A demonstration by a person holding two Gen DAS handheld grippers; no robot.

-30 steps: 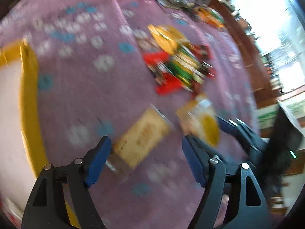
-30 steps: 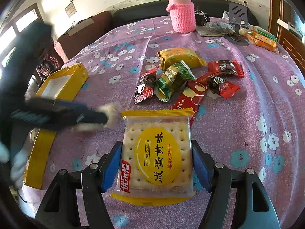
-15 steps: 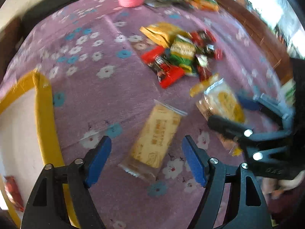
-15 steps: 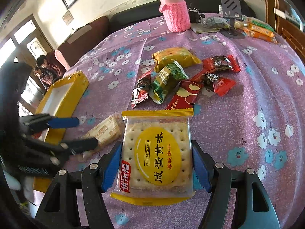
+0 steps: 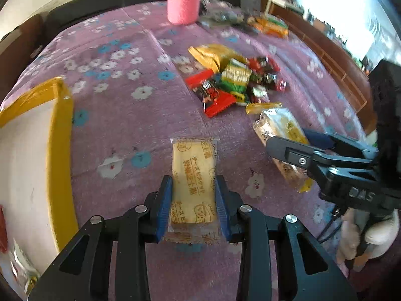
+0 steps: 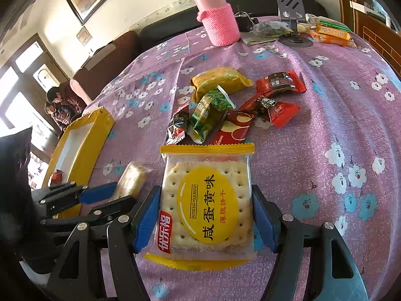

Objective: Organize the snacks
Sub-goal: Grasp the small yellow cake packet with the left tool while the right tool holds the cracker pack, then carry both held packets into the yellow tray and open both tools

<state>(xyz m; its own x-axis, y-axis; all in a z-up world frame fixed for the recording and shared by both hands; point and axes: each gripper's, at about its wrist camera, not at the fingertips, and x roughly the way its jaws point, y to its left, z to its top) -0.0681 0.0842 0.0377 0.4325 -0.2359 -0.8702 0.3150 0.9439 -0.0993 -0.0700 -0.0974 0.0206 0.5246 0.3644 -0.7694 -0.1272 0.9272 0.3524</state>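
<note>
Item one: our left gripper [image 5: 193, 207], blue pads closed on the long sides of a cheese cracker pack [image 5: 193, 183]. The pack's long axis runs straight out along the fingers, far end toward the snack pile [image 5: 233, 80]; whether it is lifted off the purple tablecloth [image 5: 120, 115] we cannot tell.

Item two: our right gripper [image 6: 206, 217], clamped on the flanks of a salted egg yolk biscuit pack [image 6: 206, 205], label up, yellow seal pointing away from us toward the pile.

Handling, as we judge it: both packs are light, with slick film and brittle crackers inside. Grip the side edges near mid-length with modest squeeze; too much would crack the contents, too little lets the film slide.

Surroundings: yellow box [image 5: 60, 155] at our left, open, likely the destination; pink bottle [image 6: 218, 17] and phone stand [image 6: 292, 12] at the table's far side.
</note>
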